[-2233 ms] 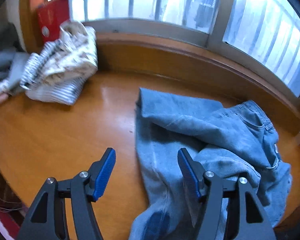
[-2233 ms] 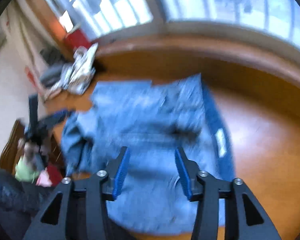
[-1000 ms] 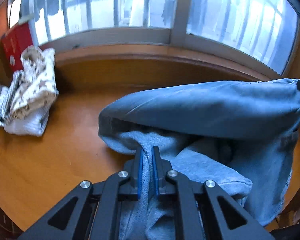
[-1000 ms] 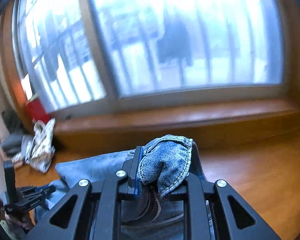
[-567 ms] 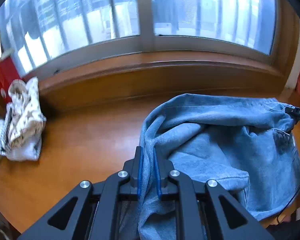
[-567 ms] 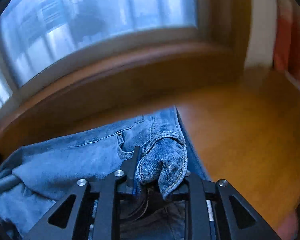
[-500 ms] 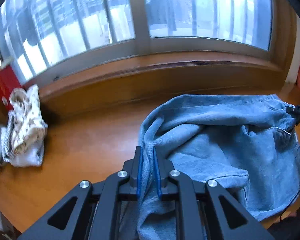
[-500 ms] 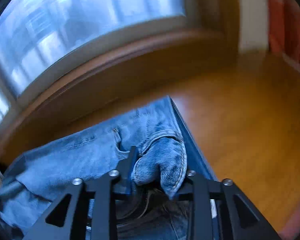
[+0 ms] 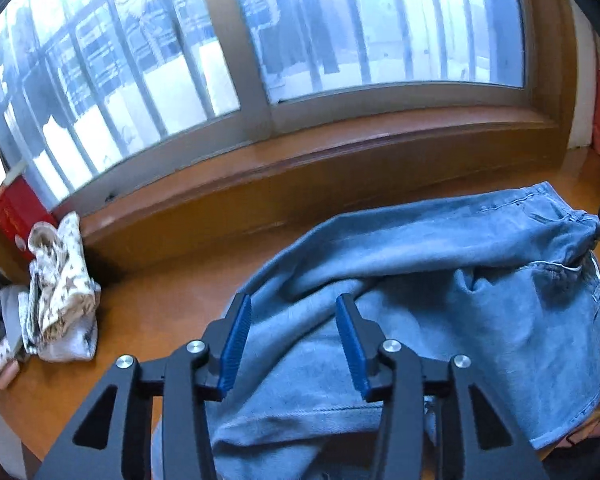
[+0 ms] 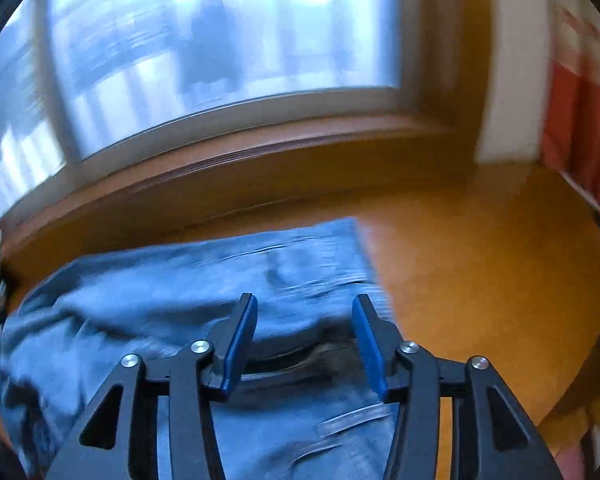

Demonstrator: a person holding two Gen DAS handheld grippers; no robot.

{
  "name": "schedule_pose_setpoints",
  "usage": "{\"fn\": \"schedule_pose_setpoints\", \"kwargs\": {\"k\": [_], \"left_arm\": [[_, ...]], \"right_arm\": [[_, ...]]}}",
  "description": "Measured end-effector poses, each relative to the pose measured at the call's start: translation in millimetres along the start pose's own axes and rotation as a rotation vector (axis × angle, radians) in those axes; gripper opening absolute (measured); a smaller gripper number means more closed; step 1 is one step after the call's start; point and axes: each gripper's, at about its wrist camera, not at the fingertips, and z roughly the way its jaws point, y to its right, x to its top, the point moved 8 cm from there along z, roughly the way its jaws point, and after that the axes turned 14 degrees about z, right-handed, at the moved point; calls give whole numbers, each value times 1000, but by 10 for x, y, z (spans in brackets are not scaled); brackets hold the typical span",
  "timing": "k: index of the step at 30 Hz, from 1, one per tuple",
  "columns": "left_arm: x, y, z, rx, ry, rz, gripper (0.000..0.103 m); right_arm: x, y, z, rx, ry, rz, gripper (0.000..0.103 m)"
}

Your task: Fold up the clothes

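Two hand-held grippers hover over a glossy orange-brown wooden bench (image 9: 148,312) that runs up to a raised wooden sill under a wide barred window (image 9: 340,40). Soft, faded blue denim jeans (image 9: 440,288) lie rumpled beneath and ahead of both. The left hand-held gripper (image 9: 290,338) has just been opening, its ribbed blue pads apart, cloth below them but unpinched. The right hand-held gripper (image 10: 302,340), blurred, has likewise just been parting, gripping nothing, above the waistband. Left of the left one sits a patterned pile of clothes (image 9: 60,296); bare wood lies right of the right one.
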Motion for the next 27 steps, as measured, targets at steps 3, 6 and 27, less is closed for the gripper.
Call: {"fn": "schedule_pose_setpoints", "kwargs": {"k": [3, 6, 27], "left_arm": [[-96, -154, 14, 18, -18, -54, 41], [-239, -406, 38, 77, -38, -100, 41], [-1347, -734, 337, -132, -132, -202, 62]], "right_arm": [[-174, -416, -25, 110, -49, -95, 54], [-426, -770, 25, 189, -119, -197, 54], [-925, -2156, 1052, 160, -276, -588, 54]]}}
